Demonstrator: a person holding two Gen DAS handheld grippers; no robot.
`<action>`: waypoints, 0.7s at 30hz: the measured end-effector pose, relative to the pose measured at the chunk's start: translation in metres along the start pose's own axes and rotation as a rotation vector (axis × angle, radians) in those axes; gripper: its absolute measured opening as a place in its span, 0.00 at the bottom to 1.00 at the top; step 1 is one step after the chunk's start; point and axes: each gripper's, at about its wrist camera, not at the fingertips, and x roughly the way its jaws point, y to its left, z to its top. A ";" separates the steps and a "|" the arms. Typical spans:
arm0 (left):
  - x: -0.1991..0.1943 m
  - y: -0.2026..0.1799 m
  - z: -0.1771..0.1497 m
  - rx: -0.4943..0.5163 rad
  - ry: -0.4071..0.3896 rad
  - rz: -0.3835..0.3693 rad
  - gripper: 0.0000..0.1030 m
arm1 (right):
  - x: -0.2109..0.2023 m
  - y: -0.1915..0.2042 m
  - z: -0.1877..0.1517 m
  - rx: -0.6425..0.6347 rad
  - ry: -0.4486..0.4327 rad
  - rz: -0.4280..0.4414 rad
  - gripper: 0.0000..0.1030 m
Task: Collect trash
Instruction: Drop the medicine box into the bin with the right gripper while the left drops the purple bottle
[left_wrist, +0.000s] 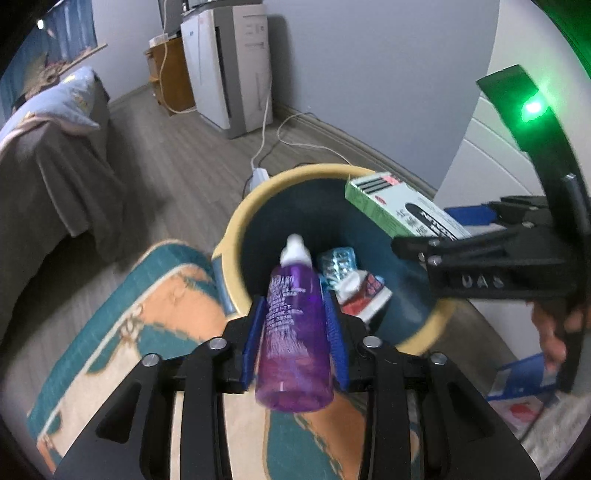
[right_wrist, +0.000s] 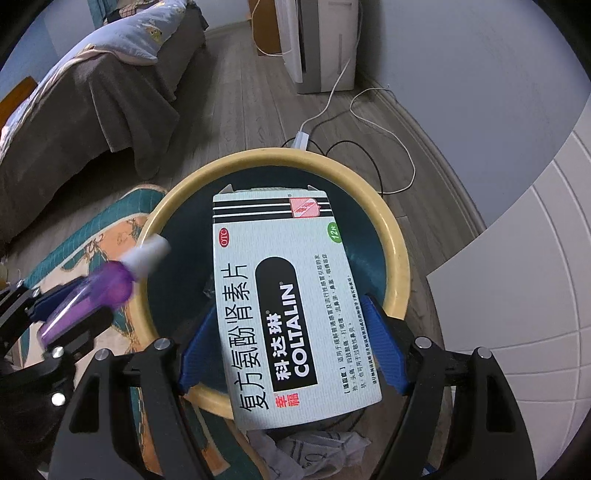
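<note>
A purple bottle (left_wrist: 293, 332) sits between the fingers of the left gripper (left_wrist: 295, 332) over the near rim of the bin (left_wrist: 236, 221) — whether the pads press on it cannot be told. A medicine box (right_wrist: 291, 302) is clamped in the right gripper (right_wrist: 291, 343) above the bin's opening. Both are best let go well inside the rim — not on it.

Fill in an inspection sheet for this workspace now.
Surface: wood floor, patterned rug.
Job's things: purple bottle and medicine box over the yellow-rimmed bin; packets already inside.
Clutter: crumpled paper beside the bin.
Grippers: left claw around the bottle; right claw clamped on the box.
Cables: white cord and power strip on the floor.
Surroundings: bed, white appliance.
</note>
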 end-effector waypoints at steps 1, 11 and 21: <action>0.002 0.001 0.004 -0.001 -0.009 0.016 0.58 | -0.001 0.000 0.001 0.005 -0.006 0.006 0.73; -0.046 0.014 -0.006 -0.089 -0.059 0.074 0.92 | -0.027 -0.005 -0.005 -0.043 -0.037 -0.005 0.90; -0.098 -0.006 -0.016 -0.155 -0.033 0.206 0.95 | -0.101 -0.017 -0.038 -0.033 -0.110 -0.020 0.94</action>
